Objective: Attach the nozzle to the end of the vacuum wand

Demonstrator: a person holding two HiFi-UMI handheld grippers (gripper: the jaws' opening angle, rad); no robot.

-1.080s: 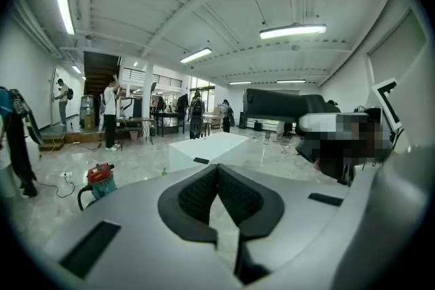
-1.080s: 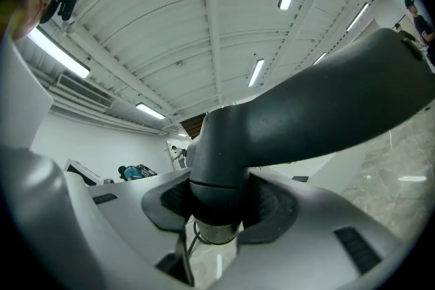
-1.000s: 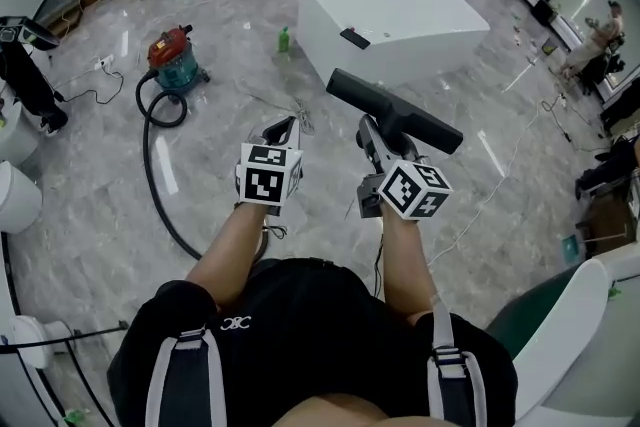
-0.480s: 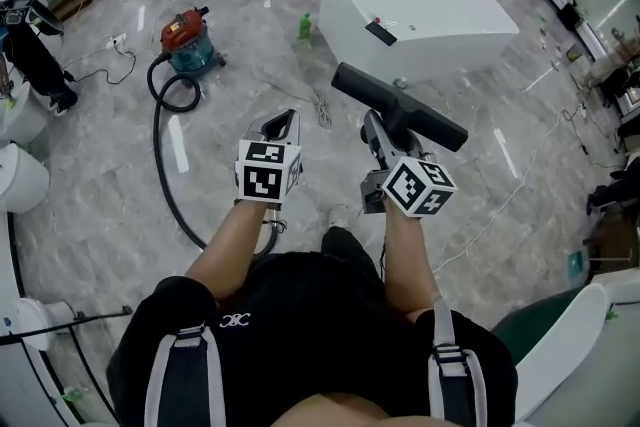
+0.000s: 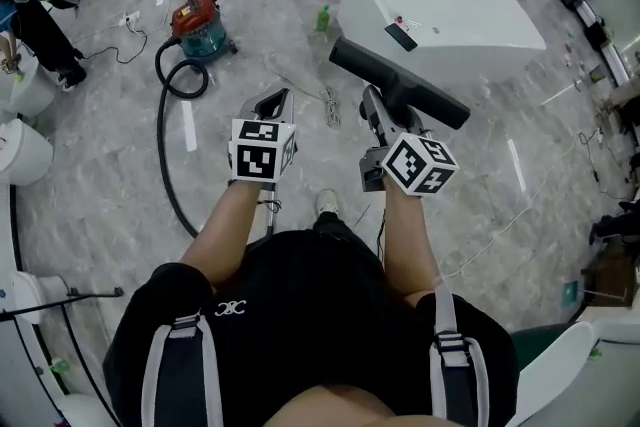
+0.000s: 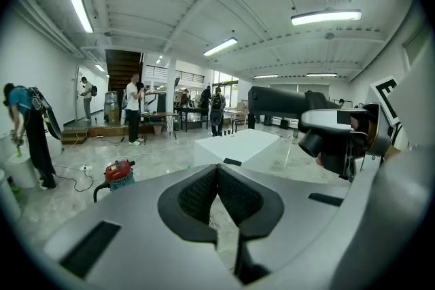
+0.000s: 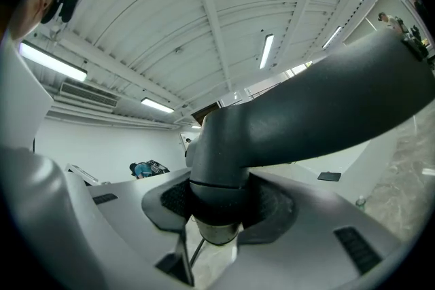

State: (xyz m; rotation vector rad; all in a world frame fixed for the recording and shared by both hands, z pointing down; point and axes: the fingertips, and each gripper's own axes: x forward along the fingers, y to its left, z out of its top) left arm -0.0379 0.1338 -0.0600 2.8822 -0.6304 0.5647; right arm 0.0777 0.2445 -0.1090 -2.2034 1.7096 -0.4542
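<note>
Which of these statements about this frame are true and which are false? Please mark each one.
1. The right tongs grip the black nozzle by its neck. True.
2. The left tongs hold the black hose. False: they are shut with nothing between them, and the hose lies on the floor.
3. The red-topped vacuum cleaner stands on the white block. False: it stands on the floor, well to the left of the block.
4. A green bottle stands on the floor beside the white block. True.
</note>
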